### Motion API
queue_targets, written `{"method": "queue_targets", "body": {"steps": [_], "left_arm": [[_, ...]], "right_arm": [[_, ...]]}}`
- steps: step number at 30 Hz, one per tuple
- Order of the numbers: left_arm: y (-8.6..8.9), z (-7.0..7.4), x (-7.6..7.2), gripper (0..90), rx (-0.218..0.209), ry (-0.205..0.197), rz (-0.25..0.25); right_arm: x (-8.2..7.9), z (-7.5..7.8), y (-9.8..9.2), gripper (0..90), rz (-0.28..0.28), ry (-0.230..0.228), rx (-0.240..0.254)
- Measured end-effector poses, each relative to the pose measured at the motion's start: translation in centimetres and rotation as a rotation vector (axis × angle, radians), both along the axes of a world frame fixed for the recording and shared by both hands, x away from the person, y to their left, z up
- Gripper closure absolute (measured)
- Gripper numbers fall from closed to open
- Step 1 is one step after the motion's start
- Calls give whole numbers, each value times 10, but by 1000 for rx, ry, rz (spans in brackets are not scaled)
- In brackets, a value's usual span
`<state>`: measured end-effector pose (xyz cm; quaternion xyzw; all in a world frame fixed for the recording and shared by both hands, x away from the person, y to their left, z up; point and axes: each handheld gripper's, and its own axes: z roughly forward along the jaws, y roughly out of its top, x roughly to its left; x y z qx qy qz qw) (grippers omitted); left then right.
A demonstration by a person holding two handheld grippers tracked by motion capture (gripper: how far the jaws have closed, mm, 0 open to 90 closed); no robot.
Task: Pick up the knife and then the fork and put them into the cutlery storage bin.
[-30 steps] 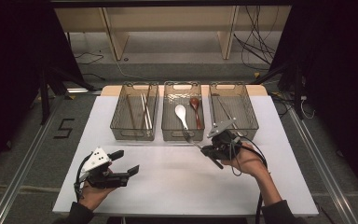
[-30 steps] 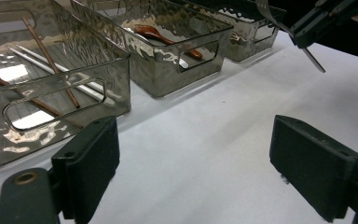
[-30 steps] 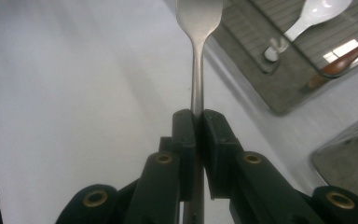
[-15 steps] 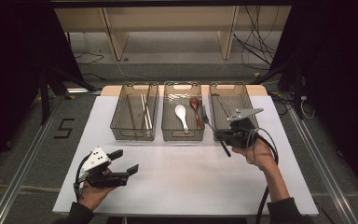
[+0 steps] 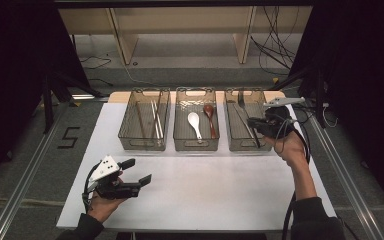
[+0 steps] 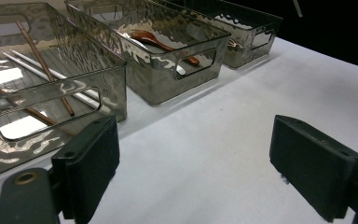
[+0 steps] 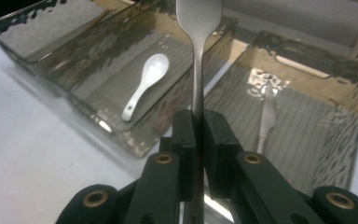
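The right hand-held gripper [image 5: 258, 125] sits over the near end of the right bin [image 5: 230, 125], at the far right of the white desk [image 5: 220, 185]. Its jaws are pressed together on the handle of a metal fork [image 7: 198, 51]. In the right gripper view the pads pinch the thin shaft from both sides and the fork runs up and away from them, its broad end cut off by the top edge of that view. In the high view a dark thin length slants down from this gripper over the bin's near wall. I take it for part of the fork, though it is too small there to be sure.

Below the held fork, in the right gripper view, another piece of metal cutlery [image 7: 266, 114] lies flat on the ribbed floor of the right bin. The middle bin [image 5: 180, 120] stands just left of it and holds a white spoon [image 5: 194, 123] and a brown spoon [image 5: 210, 116], side by side and apart from each other. The left bin [image 5: 125, 125] holds several long sticks [image 5: 155, 117], some pale and some brown. The three bins stand in a row along the far part of the desk, close together.

The left hand-held gripper [image 5: 139, 172] is held low at the near left of the desk, well apart from the bins. Its jaws are spread wide with only bare desk between them, and it points to the right.
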<state>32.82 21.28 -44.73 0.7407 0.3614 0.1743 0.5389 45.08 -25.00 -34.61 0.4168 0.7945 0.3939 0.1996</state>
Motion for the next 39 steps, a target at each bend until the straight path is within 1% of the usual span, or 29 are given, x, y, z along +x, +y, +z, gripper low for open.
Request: {"method": "queue_targets", "body": {"steps": [3,6,12,14,17,22,25,27,29,32,33,39], "left_arm": [[0,0,0,157,7,1,-3],[-1,0,0,157,0,3,0],[0,-1,0,157,-6,4,-4],[-1,0,0,157,-9,2,-6],[-1,0,0,157,-4,0,-12],[-1,0,0,157,-6,-5,-15],[-1,0,0,157,-6,0,-15],[-1,0,0,157,-6,-2,-15],[-1,0,0,158,-7,-5,-14],[-1,0,-1,157,-8,-3,-11],[0,0,-1,157,-7,-3,-12],[-1,0,-1,157,-7,-2,-13]], "right_arm": [[8,3,-2,844,-19,-7,1],[15,5,-2,845,-34,-10,11],[33,6,1,844,-56,-3,-11],[38,4,2,844,-60,0,-9],[47,-2,4,844,-75,0,-19],[56,-9,6,844,-89,6,-26],[61,-14,8,844,-102,14,-37],[63,-17,9,844,-113,13,-44],[66,-20,9,844,-116,26,-41],[68,-25,11,843,-116,39,-72],[69,-27,11,843,-117,48,-72],[69,-35,11,843,-115,63,-101]]}}
